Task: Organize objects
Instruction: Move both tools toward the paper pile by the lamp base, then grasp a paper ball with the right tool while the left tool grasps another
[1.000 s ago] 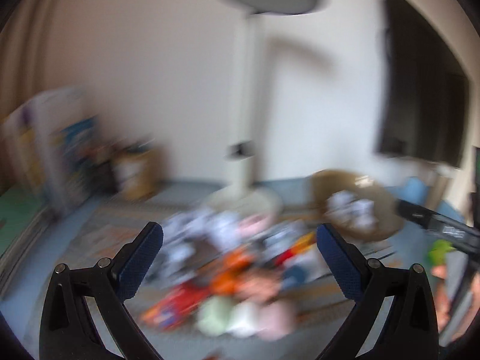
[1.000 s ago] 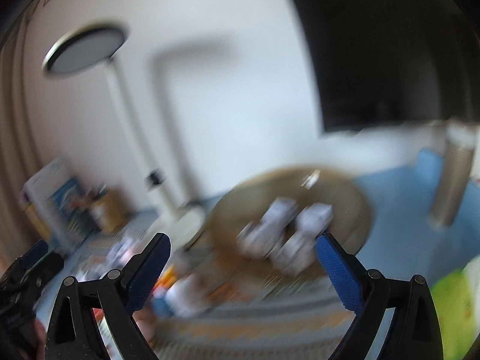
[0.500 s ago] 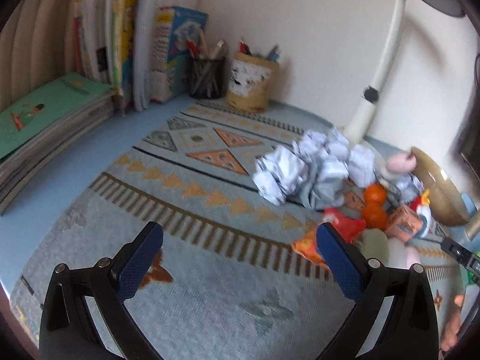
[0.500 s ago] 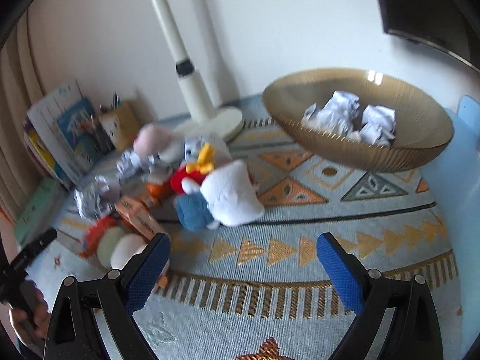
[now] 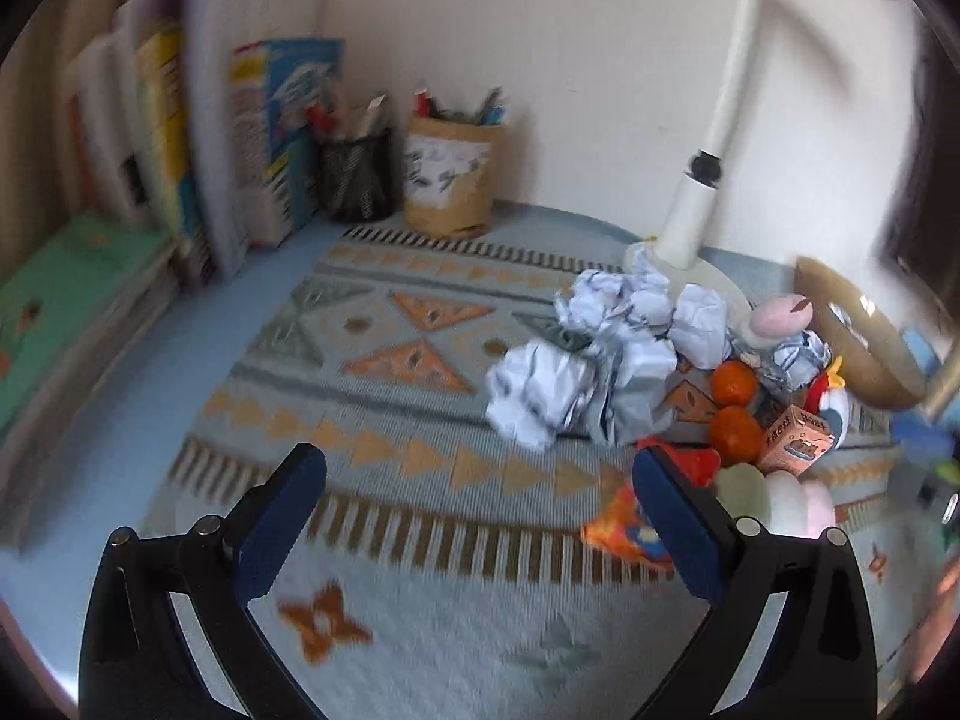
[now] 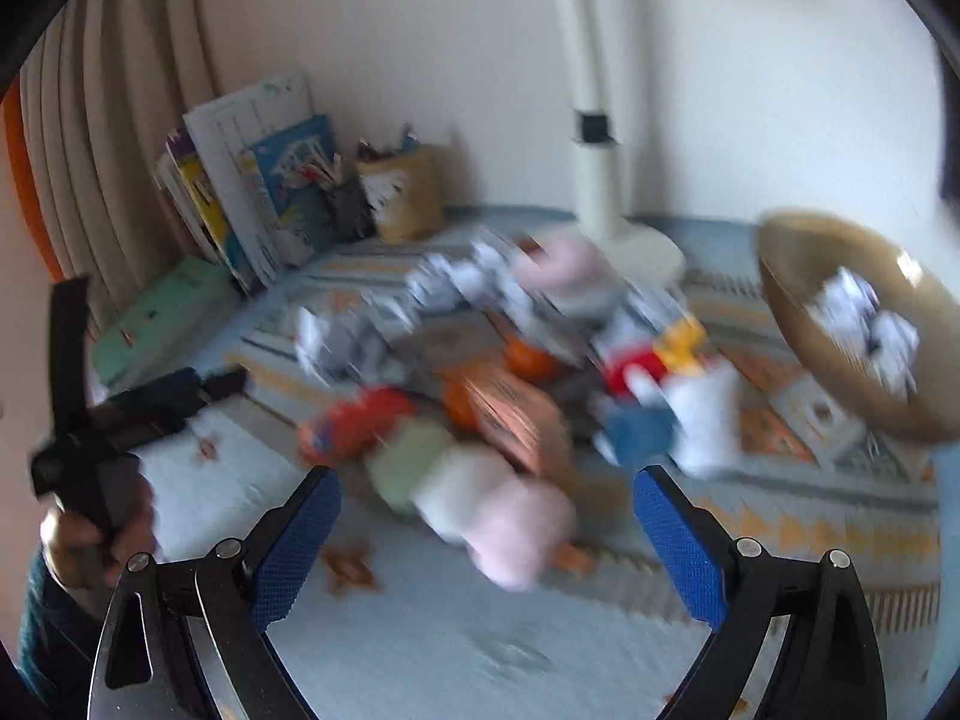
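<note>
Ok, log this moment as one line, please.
phase: approach | left hand-held gripper: open, empty | right hand-held gripper: open, empty, jaws just narrowed | toy pile: untouched | bowl: holds crumpled paper

This looked like a home study corner: a pale blue worktop [image 5: 150, 354] under a woven patterned mat [image 5: 384, 360], upright children's books [image 5: 240, 138] against a cream wall, a black mesh pen cup [image 5: 358, 180], a white desk lamp [image 5: 699, 204] and pleated beige curtains [image 6: 120, 138].
</note>
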Motion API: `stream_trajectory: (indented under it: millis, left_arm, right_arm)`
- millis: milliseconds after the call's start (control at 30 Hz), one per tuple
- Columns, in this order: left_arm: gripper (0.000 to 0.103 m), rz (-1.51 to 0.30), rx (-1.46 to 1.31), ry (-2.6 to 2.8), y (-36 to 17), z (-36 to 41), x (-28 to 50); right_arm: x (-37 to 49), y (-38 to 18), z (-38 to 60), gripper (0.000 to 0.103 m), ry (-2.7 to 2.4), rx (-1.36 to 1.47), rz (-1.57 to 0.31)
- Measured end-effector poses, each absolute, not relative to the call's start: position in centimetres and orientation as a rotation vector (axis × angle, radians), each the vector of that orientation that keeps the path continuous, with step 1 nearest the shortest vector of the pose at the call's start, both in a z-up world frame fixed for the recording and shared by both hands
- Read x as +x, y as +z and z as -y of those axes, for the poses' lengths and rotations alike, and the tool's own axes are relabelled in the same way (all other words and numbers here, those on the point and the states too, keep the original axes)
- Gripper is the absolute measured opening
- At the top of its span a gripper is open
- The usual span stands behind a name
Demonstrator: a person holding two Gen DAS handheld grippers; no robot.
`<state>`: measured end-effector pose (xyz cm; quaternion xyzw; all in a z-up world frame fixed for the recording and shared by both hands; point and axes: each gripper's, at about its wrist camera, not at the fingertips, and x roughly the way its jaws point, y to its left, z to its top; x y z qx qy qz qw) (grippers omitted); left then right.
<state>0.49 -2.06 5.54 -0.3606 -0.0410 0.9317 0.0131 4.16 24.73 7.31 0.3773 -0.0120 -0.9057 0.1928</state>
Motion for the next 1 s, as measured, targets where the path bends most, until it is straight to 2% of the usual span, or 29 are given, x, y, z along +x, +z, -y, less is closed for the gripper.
stream_trajectory:
  millis: [133,200,267,400,533,633,700,733,833,967,1000]
  left_arm:
    - [0.1,0.092,-1.156,2.762,4.5,1.0,-3.0]
    - [0.094,0.108,-1.216,2.722,3.6,0.5,-4.8]
    - [0.089,0.127,-1.244,2.696,2.8,0.3,-5.6]
    - [0.089,0.183,-1.263,2.673,1.8,0.9,-5.9]
    - [0.089,0.26,-1.205,2.646,2.2,1.8,-5.3]
    - [0.089,0.314,-1.217,2.647,1.9,2.8,-5.4]
    - [0.089,0.372,-1.251,2.626,1.4,3.4,-6.0]
    - [0.089,0.393,-1.263,2.62,1.3,3.6,-6.4]
    - [0.088,0.368,-1.315,2.644,0.9,3.4,-7.5]
    - [0.066,0.356,-1.282,2.625,1.0,3.0,-7.7]
    - [0.064,0.361,-1.275,2.617,1.0,3.0,-7.8]
  right_arm:
    - [0.3,9.3,-20.1,0.079,-2.478,1.073,0.035]
    - [-2.2,8.7,-17.6,0.073,-2.448,1.129,0.021]
    - [-5.2,7.4,-15.5,0.073,-2.379,1.219,0.064]
    - [-9.2,4.3,-14.2,0.073,-2.236,1.378,0.219]
    - [-10.8,2.4,-13.7,0.073,-2.201,1.418,0.253]
    - [-11.0,1.4,-13.4,0.059,-2.193,1.426,0.28]
    - [-11.2,1.2,-14.2,0.043,-2.18,1.409,0.352]
    - [-11.3,1.2,-14.5,0.039,-2.188,1.409,0.358]
    - [-11.5,0.9,-15.2,0.037,-2.203,1.412,0.364]
    - [-11.3,0.4,-14.4,0.037,-2.221,1.406,0.319]
    - [-11.4,0.3,-14.1,0.037,-2.232,1.404,0.306]
